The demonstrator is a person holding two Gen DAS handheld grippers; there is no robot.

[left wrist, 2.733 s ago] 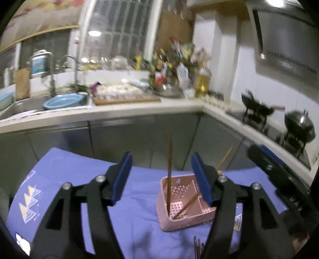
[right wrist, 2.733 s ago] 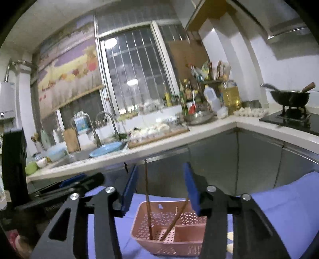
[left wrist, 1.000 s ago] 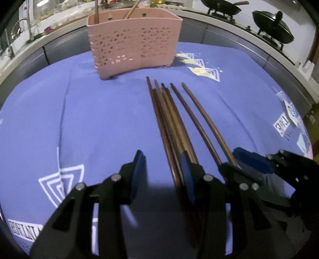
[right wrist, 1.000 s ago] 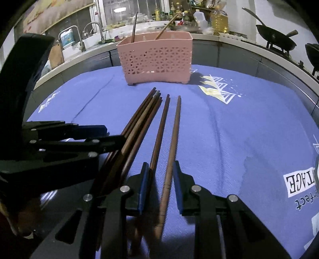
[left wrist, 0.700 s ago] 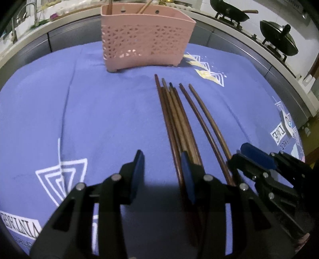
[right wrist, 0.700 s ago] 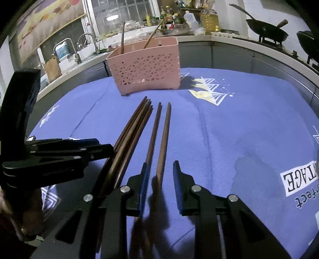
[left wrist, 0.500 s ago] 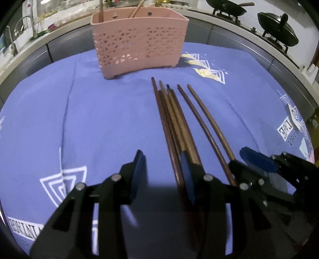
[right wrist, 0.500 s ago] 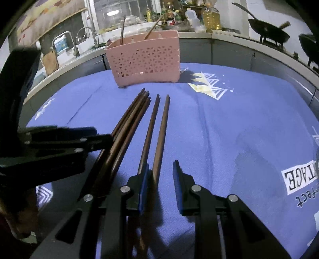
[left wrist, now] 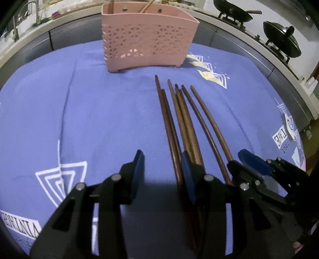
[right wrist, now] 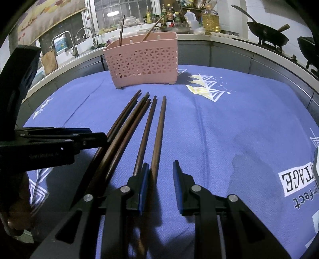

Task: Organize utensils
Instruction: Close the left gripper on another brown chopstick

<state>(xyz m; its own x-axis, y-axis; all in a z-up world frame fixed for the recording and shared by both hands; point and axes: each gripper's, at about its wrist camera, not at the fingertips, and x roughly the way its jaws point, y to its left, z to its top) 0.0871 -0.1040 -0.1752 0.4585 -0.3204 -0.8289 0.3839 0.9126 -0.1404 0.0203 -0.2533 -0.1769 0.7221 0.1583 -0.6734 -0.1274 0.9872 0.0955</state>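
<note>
Several dark brown chopsticks [left wrist: 180,119] lie side by side on the blue cloth, tips toward a pink perforated utensil basket [left wrist: 147,37] that holds two chopsticks. My left gripper [left wrist: 162,171] is open, low over the cloth, its right finger beside the leftmost chopsticks. My right gripper [right wrist: 159,179] is open, with the rightmost chopstick [right wrist: 158,135] lying between its fingers. The basket [right wrist: 142,59] and the bundle [right wrist: 127,127] also show in the right wrist view, with the left gripper [right wrist: 59,139] at the left.
The blue cloth [left wrist: 99,111] covers a round table. Behind it runs a kitchen counter with a sink [right wrist: 65,49], bottles [right wrist: 209,20] and woks on a stove [left wrist: 237,14].
Both grippers came down from above the basket to the near ends of the chopsticks. In the last second the right gripper shifted so the rightmost chopstick lies between its fingers.
</note>
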